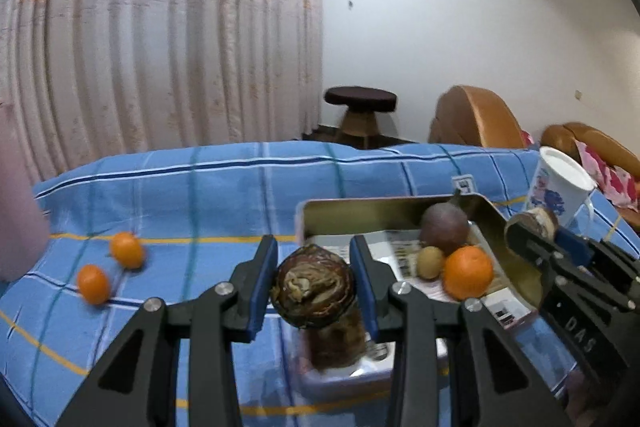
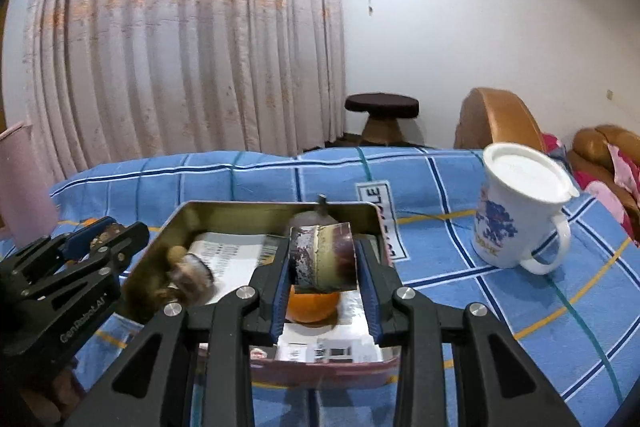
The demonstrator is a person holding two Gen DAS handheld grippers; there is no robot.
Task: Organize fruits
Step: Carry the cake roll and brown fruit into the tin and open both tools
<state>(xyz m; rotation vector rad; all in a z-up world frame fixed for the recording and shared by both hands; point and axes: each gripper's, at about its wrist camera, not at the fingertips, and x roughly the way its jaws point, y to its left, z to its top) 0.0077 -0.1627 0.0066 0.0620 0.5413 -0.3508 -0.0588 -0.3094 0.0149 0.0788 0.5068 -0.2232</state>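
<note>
A gold metal tin (image 1: 360, 211) (image 2: 224, 215) lies open on the blue checked cloth. In it sit a purple round fruit (image 1: 444, 227), a small kiwi-like fruit (image 1: 430, 262) and an orange (image 1: 468, 271) (image 2: 310, 305). My left gripper (image 1: 314, 283) is shut on a brown scaly bulb-like fruit (image 1: 314, 285), held above the tin's near left corner. My right gripper (image 2: 322, 263) is shut on a brown cylindrical piece (image 2: 322, 257) over the tin, above the orange. Two small oranges (image 1: 127, 250) (image 1: 93, 283) lie on the cloth at the left.
A white lidded mug (image 2: 516, 211) (image 1: 560, 187) stands right of the tin. A pink container (image 2: 20, 183) stands at the far left. Beyond the table are a curtain, a dark stool (image 2: 382, 107) and brown armchairs (image 2: 500, 123).
</note>
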